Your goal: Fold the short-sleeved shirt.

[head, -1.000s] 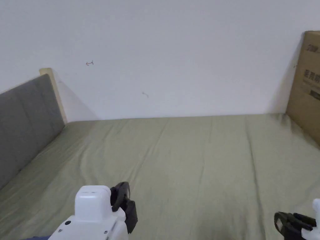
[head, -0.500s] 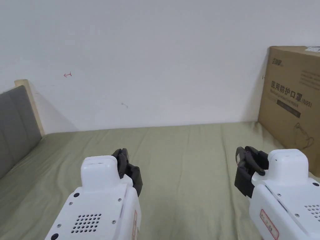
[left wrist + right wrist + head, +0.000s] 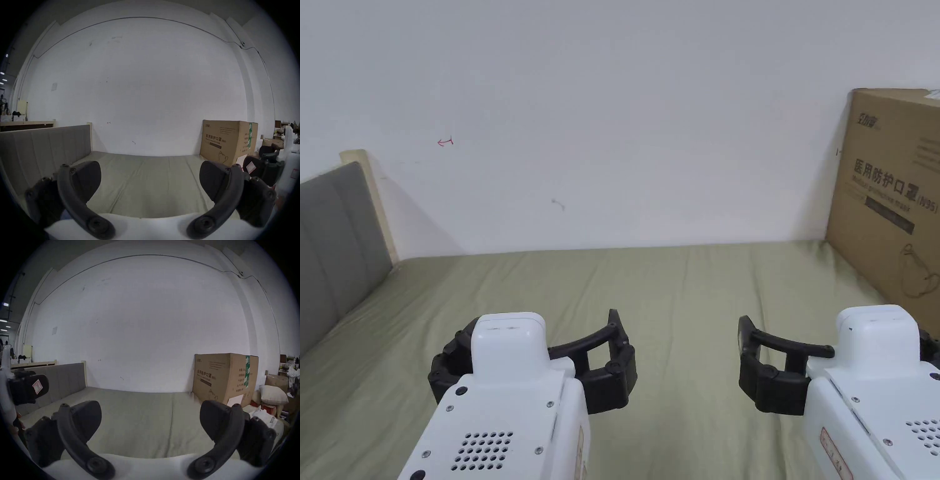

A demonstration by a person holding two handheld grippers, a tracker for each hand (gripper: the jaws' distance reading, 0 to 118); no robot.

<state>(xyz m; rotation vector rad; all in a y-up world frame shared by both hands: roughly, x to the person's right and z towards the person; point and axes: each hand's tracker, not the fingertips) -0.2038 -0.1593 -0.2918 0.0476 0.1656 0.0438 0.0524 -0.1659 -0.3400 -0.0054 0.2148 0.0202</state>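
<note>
My left gripper (image 3: 532, 359) fingers spread wide, empty; right gripper (image 3: 837, 369) fingers wide too; both above the green bed (image 3: 675, 294); box (image 3: 894, 200) right.

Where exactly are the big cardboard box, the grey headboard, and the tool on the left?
cardboard box (image 3: 887, 206), head view, on its printed front face.
grey headboard (image 3: 337, 237), head view, on its padded grey panel.
left tool (image 3: 150, 180), left gripper view, midway between its open fingertips.

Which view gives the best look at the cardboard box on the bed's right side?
The right gripper view: the cardboard box shows whole, front and side, standing against the wall. The left gripper view has it too, its lower corner behind a jaw. The head view crops it at the frame edge.
</note>
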